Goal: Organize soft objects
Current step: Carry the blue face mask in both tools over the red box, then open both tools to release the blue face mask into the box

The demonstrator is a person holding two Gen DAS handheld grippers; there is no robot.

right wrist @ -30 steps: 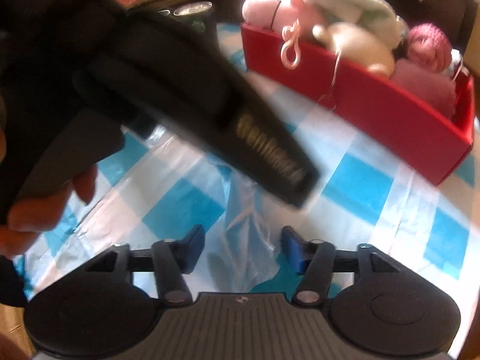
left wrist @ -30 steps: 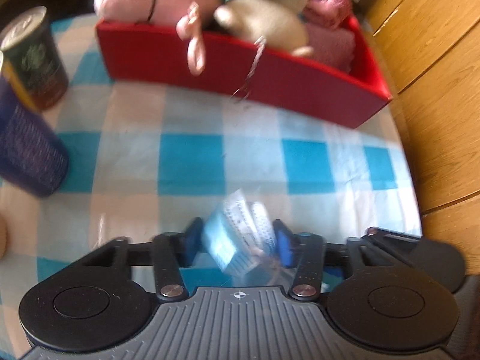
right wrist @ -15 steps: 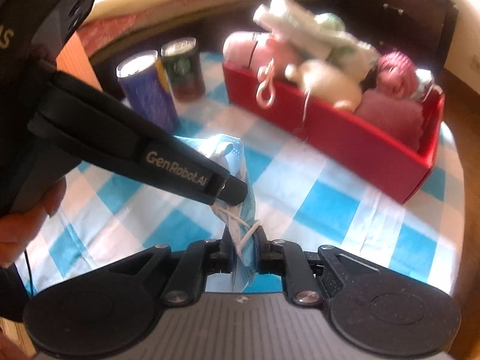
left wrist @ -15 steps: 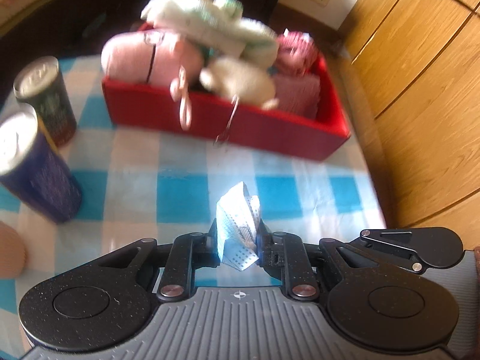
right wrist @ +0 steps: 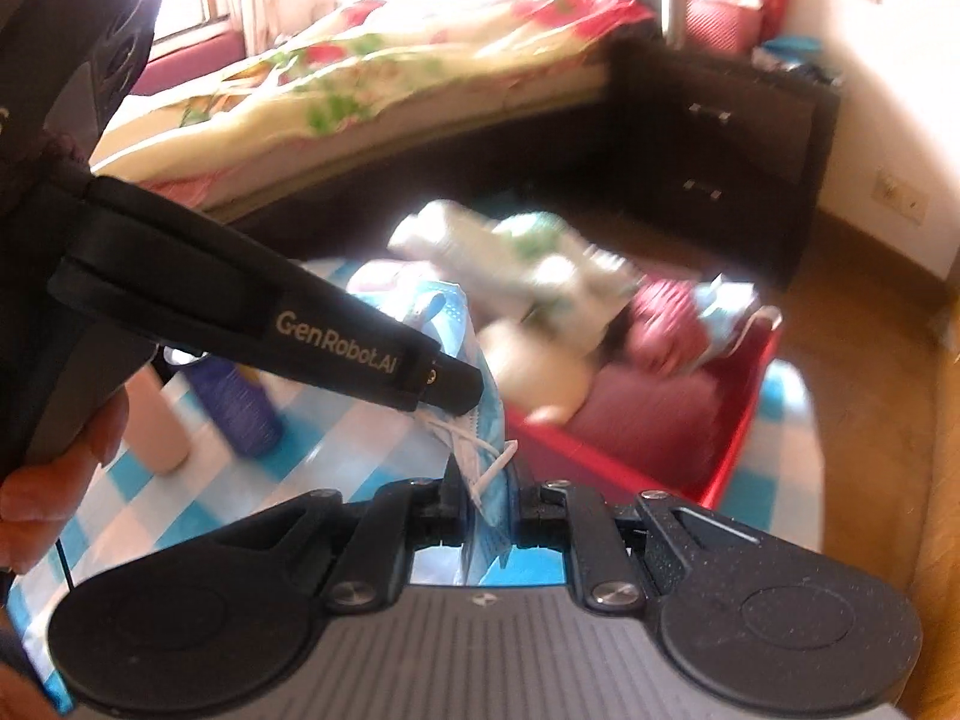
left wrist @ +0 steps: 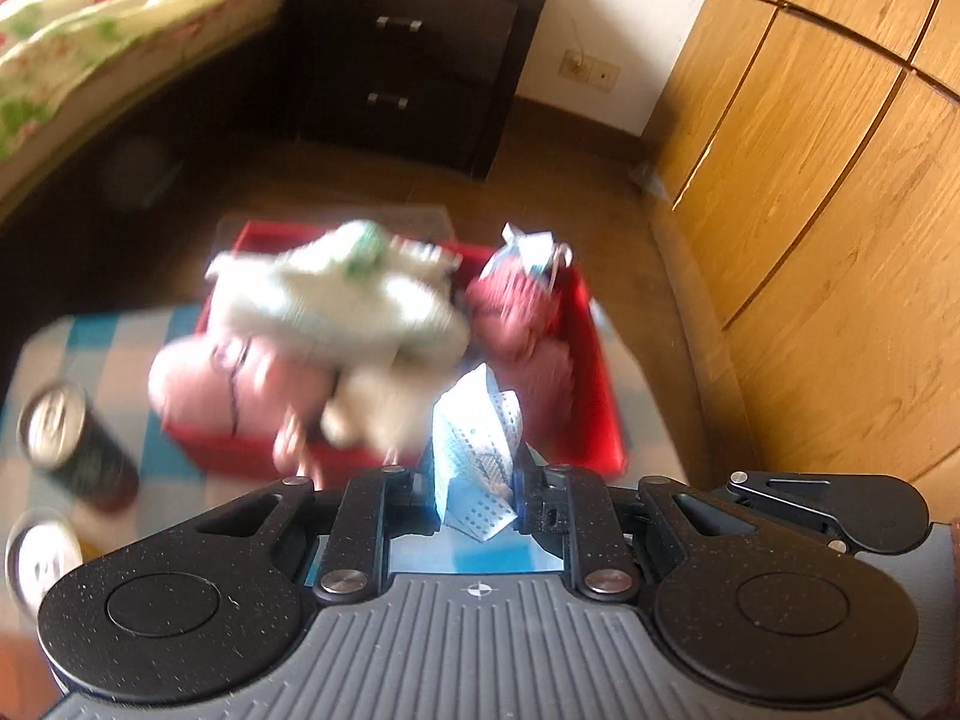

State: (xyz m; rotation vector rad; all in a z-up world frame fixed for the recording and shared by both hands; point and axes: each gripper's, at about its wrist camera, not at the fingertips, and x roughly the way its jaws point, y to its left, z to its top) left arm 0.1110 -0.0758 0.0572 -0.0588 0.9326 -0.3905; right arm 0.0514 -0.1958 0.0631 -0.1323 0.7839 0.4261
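Note:
A light blue face mask [left wrist: 477, 456] is pinched between both grippers. My left gripper [left wrist: 474, 480] is shut on one part of it. My right gripper [right wrist: 486, 495] is shut on its lower edge [right wrist: 486, 438], white ear loops dangling. The left gripper's body [right wrist: 270, 324] crosses the right wrist view from the left, its tip on the mask. Both hold the mask in the air near the front of a red bin [left wrist: 600, 396]. The bin holds a pink plush [left wrist: 198, 372], a white and green plush [left wrist: 342, 294], a cream plush [right wrist: 534, 375] and dark pink cloth [right wrist: 648, 414].
The bin stands on a blue and white checked cloth [right wrist: 180, 516]. A dark green can [left wrist: 78, 450] and a purple can [right wrist: 234, 402] stand left of the bin. Behind are a bed [right wrist: 360, 72], a dark drawer unit [left wrist: 420, 54] and wooden wardrobe doors [left wrist: 840, 168].
Both grippers closed on the mask on the cloth, then lifted it. The views tilted up and moved toward the red bin, which now sits lower and closer.

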